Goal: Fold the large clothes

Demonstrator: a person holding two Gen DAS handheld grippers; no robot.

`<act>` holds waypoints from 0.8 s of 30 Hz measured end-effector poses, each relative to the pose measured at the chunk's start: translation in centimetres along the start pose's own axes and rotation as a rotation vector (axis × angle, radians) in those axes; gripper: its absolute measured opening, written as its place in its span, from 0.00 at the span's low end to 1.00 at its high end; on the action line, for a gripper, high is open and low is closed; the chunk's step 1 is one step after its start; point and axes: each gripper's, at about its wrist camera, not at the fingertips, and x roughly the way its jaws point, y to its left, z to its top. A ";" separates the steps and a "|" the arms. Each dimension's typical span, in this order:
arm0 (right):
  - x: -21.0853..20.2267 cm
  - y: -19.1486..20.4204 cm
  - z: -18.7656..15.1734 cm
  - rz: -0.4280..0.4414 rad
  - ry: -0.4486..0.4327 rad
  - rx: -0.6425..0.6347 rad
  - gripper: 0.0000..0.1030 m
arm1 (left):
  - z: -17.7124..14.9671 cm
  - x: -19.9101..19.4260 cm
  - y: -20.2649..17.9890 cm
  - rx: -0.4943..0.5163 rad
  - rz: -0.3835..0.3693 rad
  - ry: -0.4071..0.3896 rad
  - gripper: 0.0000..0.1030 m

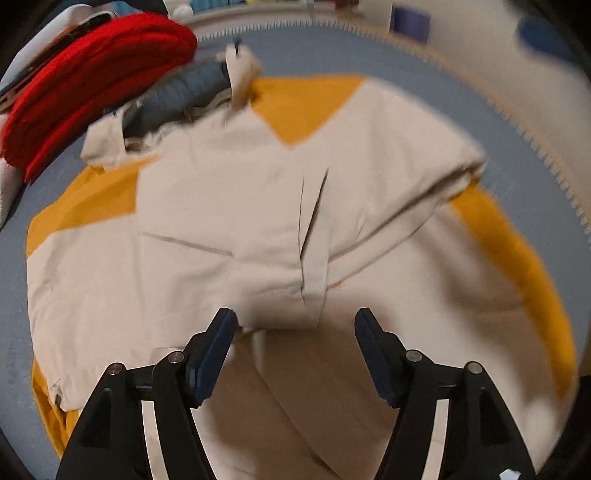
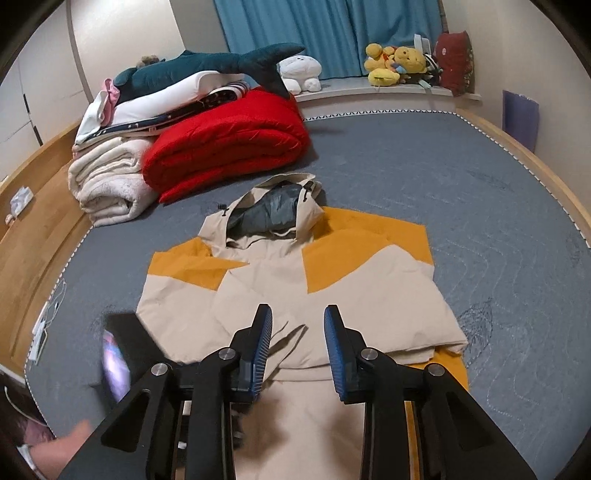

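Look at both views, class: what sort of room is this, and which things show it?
Most likely a bedroom: the jacket lies on a wood-framed bed, folded bedding is stacked nearby, and plush toys sit by blue curtains.

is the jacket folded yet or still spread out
Partly folded: the beige and mustard-yellow hooded jacket lies flat on the grey-blue bed cover, both sleeves folded in across its front, hood still laid out.

Both tongs (image 1: 295,321) (image 2: 297,317) are black linkages with silver rivets and ribbed blue pads (image 2: 263,343).
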 end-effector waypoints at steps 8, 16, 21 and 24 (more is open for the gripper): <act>1.6 -2.4 0.0 -0.004 0.061 0.080 0.30 | 0.0 -3.5 4.9 -0.200 0.069 -0.075 0.10; 3.4 -4.0 -0.1 -0.001 0.108 0.216 0.30 | -3.7 -10.5 15.7 -0.579 0.045 -0.179 0.07; 4.4 -4.2 -0.4 -0.012 0.122 0.255 0.30 | -5.9 -10.0 21.4 -0.728 -0.076 -0.110 0.08; 5.2 -4.3 -0.6 -0.019 0.139 0.277 0.30 | -7.3 -9.4 23.8 -0.833 -0.159 -0.098 0.17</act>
